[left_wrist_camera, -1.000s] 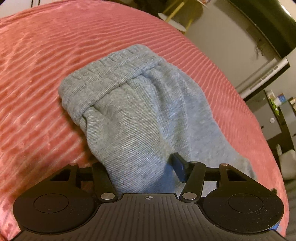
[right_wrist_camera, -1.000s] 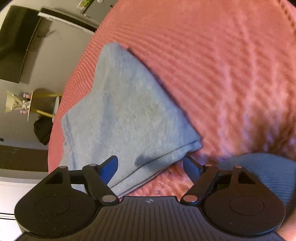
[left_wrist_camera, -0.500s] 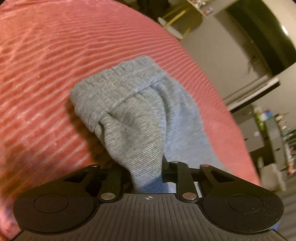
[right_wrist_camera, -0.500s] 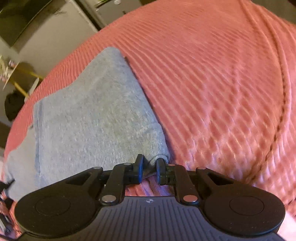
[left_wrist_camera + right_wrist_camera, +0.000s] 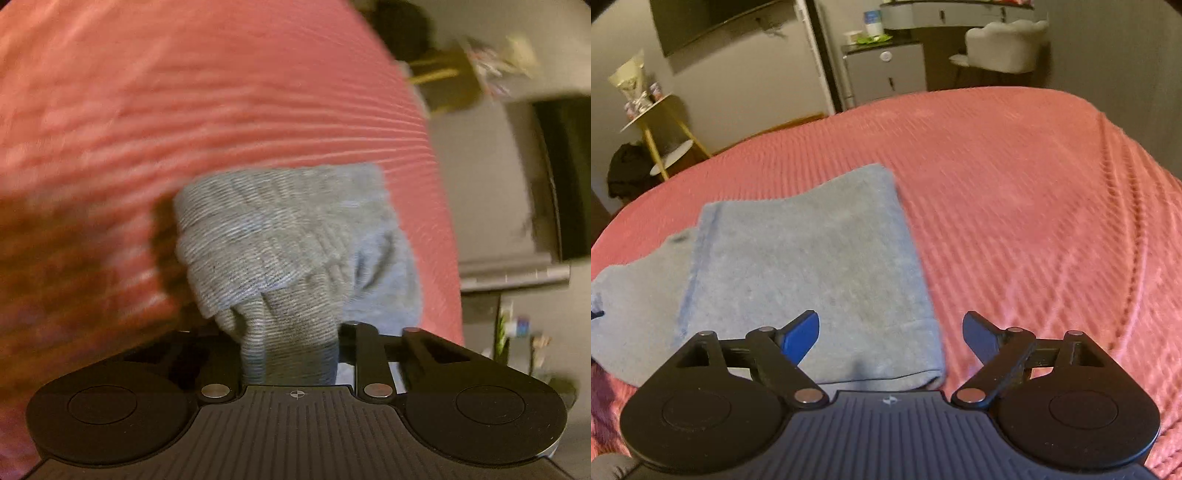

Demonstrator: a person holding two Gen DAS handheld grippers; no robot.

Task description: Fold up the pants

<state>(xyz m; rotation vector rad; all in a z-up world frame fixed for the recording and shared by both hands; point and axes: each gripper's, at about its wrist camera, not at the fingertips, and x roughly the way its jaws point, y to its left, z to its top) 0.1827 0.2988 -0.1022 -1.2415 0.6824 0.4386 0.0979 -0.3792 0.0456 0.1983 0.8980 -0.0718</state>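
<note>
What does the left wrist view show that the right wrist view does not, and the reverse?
Only the left wrist view shows the left gripper shut on the ribbed waistband of the pants, bunched and blurred. Only the right wrist view shows the right gripper open above the flat folded part of the pants, plus a white chair and a small cabinet. Both show the grey pants on the pink bedspread.

The grey sweatpants [image 5: 812,273] lie folded into a flat rectangle on the red ribbed bedspread [image 5: 1034,206], with a lower layer sticking out past one side edge. At the other end, the ribbed elastic waistband [image 5: 273,236] is bunched and lifted off the bedspread, its fabric pinched in the left gripper [image 5: 291,354].
</note>
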